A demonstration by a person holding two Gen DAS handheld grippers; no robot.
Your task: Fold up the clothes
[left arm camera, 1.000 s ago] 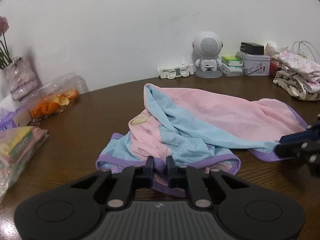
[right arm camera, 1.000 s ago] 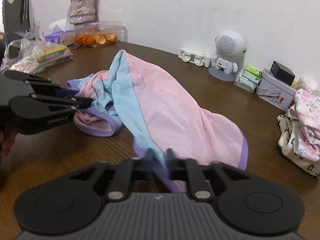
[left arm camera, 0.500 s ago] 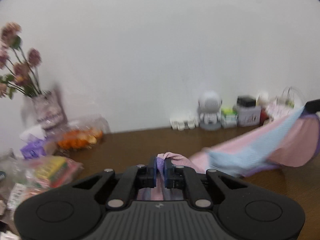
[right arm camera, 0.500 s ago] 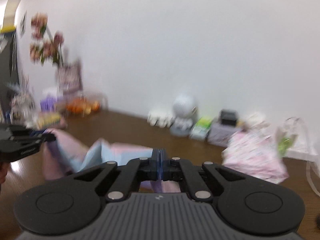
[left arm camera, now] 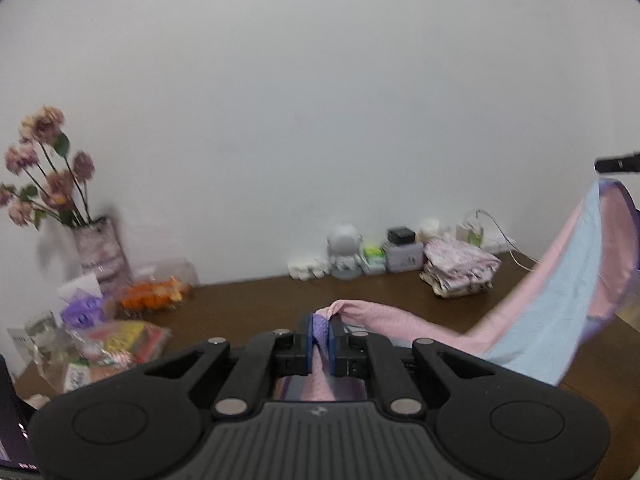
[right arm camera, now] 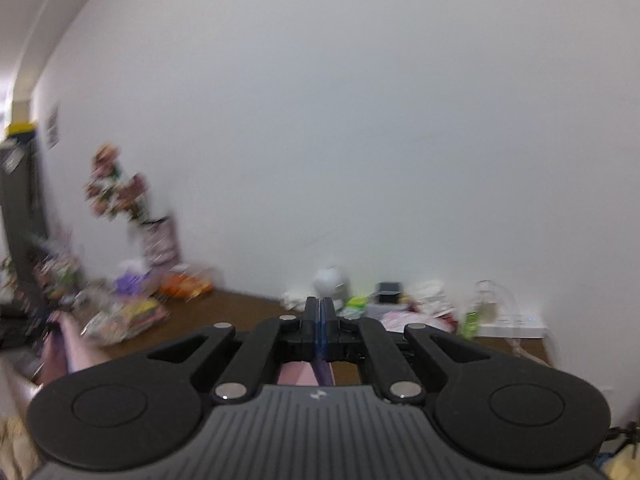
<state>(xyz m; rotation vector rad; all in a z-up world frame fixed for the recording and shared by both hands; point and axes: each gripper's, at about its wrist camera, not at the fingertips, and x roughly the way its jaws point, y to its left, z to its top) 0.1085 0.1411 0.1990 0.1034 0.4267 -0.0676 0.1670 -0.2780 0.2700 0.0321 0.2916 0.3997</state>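
While the left tool (left arm camera: 320, 334) pinches a bunched purple-and-pink hem of the garment (left arm camera: 560, 304) between its blue pads, the cloth runs off toward 3 o'clock in the left wrist view and rises in a pink and light-blue band with purple trim up to the right tool (left arm camera: 618, 165), whose dark tip shows at the frame's edge. The garment hangs in the air above the brown worktop (left arm camera: 256, 304), stretched between the two tools.

In the right wrist view the right tool (right arm camera: 320, 322) has its fingers pressed together on a thin strip of purple and pink fabric that drops below them. At 9 o'clock in that blurred view a pink fold of the garment (right arm camera: 76, 344) is seen low at the left edge.

Along the far edge of the worktop, toward 12 o'clock from the left tool, stand a white round-headed figurine (left arm camera: 344, 251), small boxes (left arm camera: 404, 251) and a folded floral stack of clothes (left arm camera: 460, 270). At 10 o'clock sit a vase of dried flowers (left arm camera: 100, 252), a clear tub of orange pieces (left arm camera: 154, 292) and wrapped packets (left arm camera: 116, 340).
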